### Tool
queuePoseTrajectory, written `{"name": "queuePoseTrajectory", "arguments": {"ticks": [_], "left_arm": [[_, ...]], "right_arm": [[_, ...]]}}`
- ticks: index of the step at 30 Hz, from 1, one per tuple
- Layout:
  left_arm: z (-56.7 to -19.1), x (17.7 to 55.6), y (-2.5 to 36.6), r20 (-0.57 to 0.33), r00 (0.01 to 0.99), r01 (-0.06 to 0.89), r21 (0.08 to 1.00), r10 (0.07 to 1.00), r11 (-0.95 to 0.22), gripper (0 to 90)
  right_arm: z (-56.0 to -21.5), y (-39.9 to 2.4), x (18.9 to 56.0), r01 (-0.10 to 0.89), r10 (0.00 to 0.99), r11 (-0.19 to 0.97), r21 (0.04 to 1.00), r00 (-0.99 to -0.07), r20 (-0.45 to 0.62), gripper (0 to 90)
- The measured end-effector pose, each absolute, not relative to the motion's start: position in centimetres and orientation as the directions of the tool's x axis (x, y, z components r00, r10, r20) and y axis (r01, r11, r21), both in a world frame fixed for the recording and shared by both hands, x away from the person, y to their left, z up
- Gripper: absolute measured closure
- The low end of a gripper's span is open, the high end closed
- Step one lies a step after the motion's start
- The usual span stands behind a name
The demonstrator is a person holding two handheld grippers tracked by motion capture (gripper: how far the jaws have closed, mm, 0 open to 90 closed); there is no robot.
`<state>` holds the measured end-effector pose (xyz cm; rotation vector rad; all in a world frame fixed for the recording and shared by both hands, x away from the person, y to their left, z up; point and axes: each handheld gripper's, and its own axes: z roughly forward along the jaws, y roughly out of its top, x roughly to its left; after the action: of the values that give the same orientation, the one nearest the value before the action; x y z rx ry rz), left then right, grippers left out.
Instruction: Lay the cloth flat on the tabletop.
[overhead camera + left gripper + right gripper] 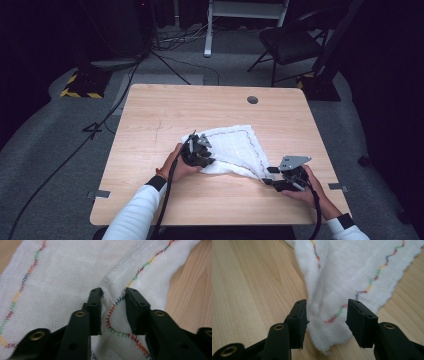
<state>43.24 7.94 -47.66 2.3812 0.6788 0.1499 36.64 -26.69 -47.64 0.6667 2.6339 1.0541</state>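
Near the middle of the bench [150,115], a little right of centre in the high view, one white cloth [235,147] is lying partly folded. Its broad part is spreading toward the upper right of the frame, and it is narrowing to a corner that is pointing toward the lower right; its long axis is running from the upper left down to that corner. A line of many-coloured zigzag stitching [254,145] is following its edge.

Two grippers are working at it. The left gripper [200,150], held in the left hand [180,165], is sitting at the cloth's lower left edge. In the left gripper view its jaws are standing narrowly apart with a raised fold of cloth [112,290] between them, but not pinching it.

The right gripper [275,176], held in the right hand [305,192], is sitting at the narrow corner in the lower right. In the right gripper view its jaws are standing wide, one on either side of the corner [329,322], which is lying flat on the wood between them.

One round hole [252,99] is showing near the bench's far edge, and one dark chair [290,45] is standing on the floor at the upper right.
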Motion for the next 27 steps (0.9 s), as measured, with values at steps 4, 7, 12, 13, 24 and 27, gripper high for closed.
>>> {"name": "queuePoseTrajectory", "arguments": {"ticks": [4, 7, 12, 13, 24, 27], "left_arm": [[-47.2, 42.5, 8.2, -0.037, 0.872, 0.400, 0.630, 0.488, -0.666, 82.3], [-46.5, 41.6, 8.6, -0.020, 0.883, 0.370, 0.647, 0.470, -0.667, 83.7], [-45.1, 39.5, 9.5, -0.003, 0.895, 0.324, 0.690, 0.445, -0.647, 84.1], [-44.9, 39.0, 9.7, -0.001, 0.898, 0.317, 0.694, 0.440, -0.647, 84.0], [-45.5, 32.2, 11.6, 0.013, 0.931, 0.259, 0.680, 0.364, -0.686, 85.0], [-46.1, 31.0, 11.9, 0.003, 0.935, 0.264, 0.662, 0.355, -0.701, 85.5]], "right_arm": [[-47.9, -26.6, 36.2, 0.319, 0.472, 0.647, 0.692, -0.881, -0.034, 57.5], [-48.1, -26.9, 36.1, 0.322, 0.476, 0.658, 0.681, -0.878, -0.046, 69.7], [-47.7, -27.5, 36.1, 0.332, 0.498, 0.631, 0.701, -0.867, -0.038, 76.9], [-47.5, -27.5, 36.0, 0.326, 0.497, 0.626, 0.709, -0.867, -0.040, 76.9], [-47.1, -28.2, 34.0, 0.292, 0.461, 0.629, 0.720, -0.887, -0.043, 84.9], [-47.2, -28.2, 33.9, 0.298, 0.467, 0.627, 0.720, -0.884, -0.040, 81.5]]}}
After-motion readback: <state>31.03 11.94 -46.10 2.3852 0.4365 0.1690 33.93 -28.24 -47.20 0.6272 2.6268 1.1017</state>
